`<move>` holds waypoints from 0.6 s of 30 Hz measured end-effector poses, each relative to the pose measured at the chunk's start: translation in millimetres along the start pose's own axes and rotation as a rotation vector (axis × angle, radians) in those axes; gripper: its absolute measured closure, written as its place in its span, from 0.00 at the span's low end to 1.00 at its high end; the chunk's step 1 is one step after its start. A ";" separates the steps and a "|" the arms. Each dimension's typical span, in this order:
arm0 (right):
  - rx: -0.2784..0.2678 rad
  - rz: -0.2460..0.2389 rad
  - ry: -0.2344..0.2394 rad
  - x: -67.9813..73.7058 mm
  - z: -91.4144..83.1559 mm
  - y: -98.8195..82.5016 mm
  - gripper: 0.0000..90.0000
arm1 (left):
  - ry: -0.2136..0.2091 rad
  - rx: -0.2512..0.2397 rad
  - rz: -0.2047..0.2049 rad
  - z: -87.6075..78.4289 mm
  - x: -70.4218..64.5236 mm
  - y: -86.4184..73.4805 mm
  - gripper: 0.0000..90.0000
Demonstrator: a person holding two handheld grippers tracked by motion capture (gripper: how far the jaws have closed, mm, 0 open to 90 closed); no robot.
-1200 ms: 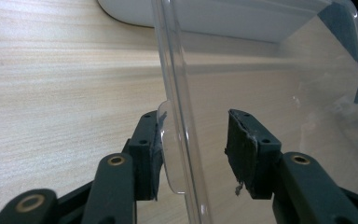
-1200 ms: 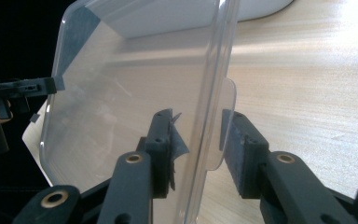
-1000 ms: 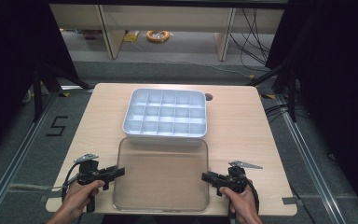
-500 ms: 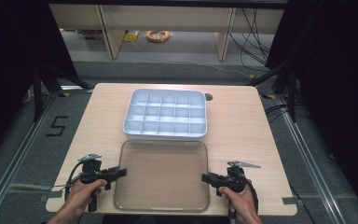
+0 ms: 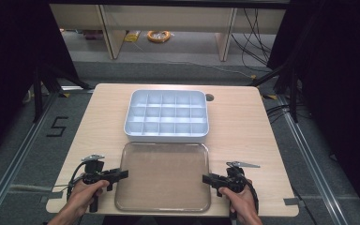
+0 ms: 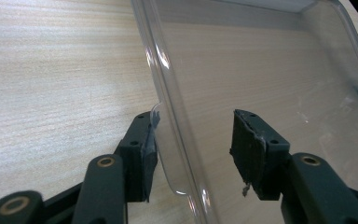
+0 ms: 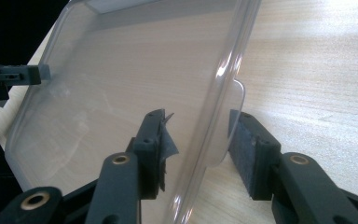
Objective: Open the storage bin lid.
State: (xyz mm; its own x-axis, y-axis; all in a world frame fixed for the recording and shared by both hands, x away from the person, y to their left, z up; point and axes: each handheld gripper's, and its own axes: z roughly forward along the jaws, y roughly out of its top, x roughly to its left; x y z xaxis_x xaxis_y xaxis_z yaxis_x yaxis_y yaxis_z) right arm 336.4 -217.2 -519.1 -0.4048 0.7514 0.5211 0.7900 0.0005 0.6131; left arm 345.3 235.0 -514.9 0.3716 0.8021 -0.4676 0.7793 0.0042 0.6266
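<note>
Two claws sit at the clear lid (image 5: 161, 176), one at each of its short sides, and the lid lies flat on the tabletop (image 5: 243, 122). Just beyond the lid's far edge stands the white compartment tray (image 5: 167, 116), close to it; whether the two touch I cannot tell. The left claw (image 5: 117, 174) is at the lid's left edge, held in the person's left hand (image 5: 86, 194); in the left gripper view the rim of the lid runs between its jaws, the outer pad near a small tab on the rim and the inner pad standing clear of the plastic. Its jaws have just been opening and now stand spread around the rim. The right claw (image 5: 208, 178) is at the lid's right edge, in the right hand (image 5: 239, 201); in the right gripper view its jaws likewise straddle the rim and its tab with gaps on both sides, having just been opening too
</note>
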 end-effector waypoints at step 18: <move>-0.012 -0.057 -0.105 11.2 -5.5 5.6 0.53 | 0.131 -0.016 0.110 -3.3 -3.7 2.3 0.44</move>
State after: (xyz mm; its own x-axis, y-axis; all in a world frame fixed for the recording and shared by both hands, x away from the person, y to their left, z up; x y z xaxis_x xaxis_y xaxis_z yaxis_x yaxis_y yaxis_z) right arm 333.8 -212.4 -506.6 -0.3976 0.8157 0.4203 0.7611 0.0374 0.6475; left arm 344.0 234.0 -509.7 0.3849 0.8690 -0.3111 0.7287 -0.0792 0.6803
